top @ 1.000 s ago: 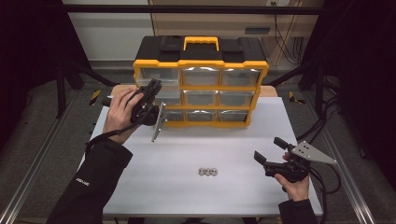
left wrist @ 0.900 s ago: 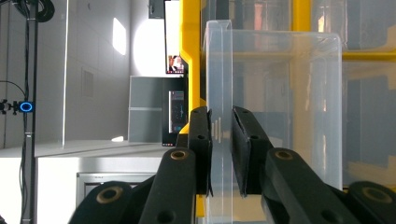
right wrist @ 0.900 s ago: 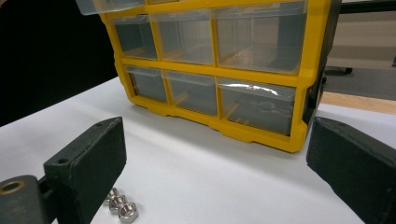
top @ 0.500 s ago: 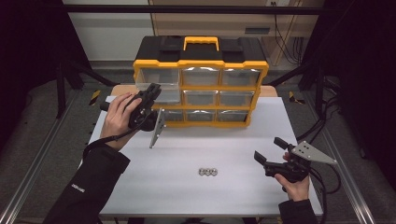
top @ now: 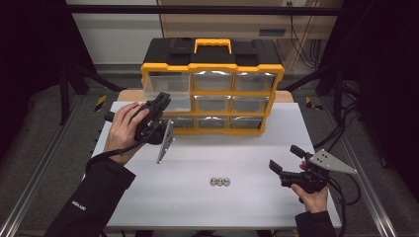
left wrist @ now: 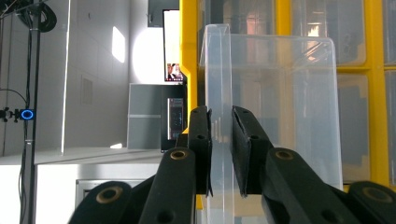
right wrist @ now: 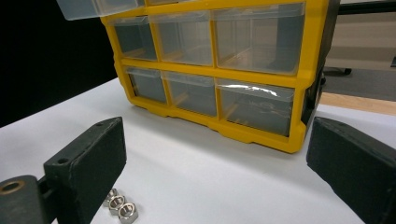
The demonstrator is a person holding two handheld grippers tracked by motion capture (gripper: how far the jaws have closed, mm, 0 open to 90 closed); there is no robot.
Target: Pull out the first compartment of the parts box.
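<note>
A yellow and black drawer cabinet (top: 212, 66) stands at the back of the white table (top: 232, 153). My left gripper (top: 162, 100) is at the cabinet's left column. Its jaws are shut on the front lip of a clear drawer (left wrist: 280, 102). In the right gripper view that clear drawer (right wrist: 98, 8) sticks out at the upper left of the cabinet (right wrist: 261, 137). Three metal nuts (top: 220, 181) lie in a row near the table's middle front. My right gripper (top: 285, 158) hovers at the front right, open, with nothing between its jaws. The nuts (right wrist: 119, 205) lie beside its left jaw.
The other clear drawers (top: 232, 103) sit flush in the cabinet. A person's sleeved left forearm (top: 99, 192) comes in at the lower left. Cables (top: 346, 187) trail off the right edge. Metal rails (top: 29, 197) run along both sides of the table.
My left gripper has shifted slightly toward the near side while still holding the drawer's lip. The right gripper and the nuts have stayed put.
</note>
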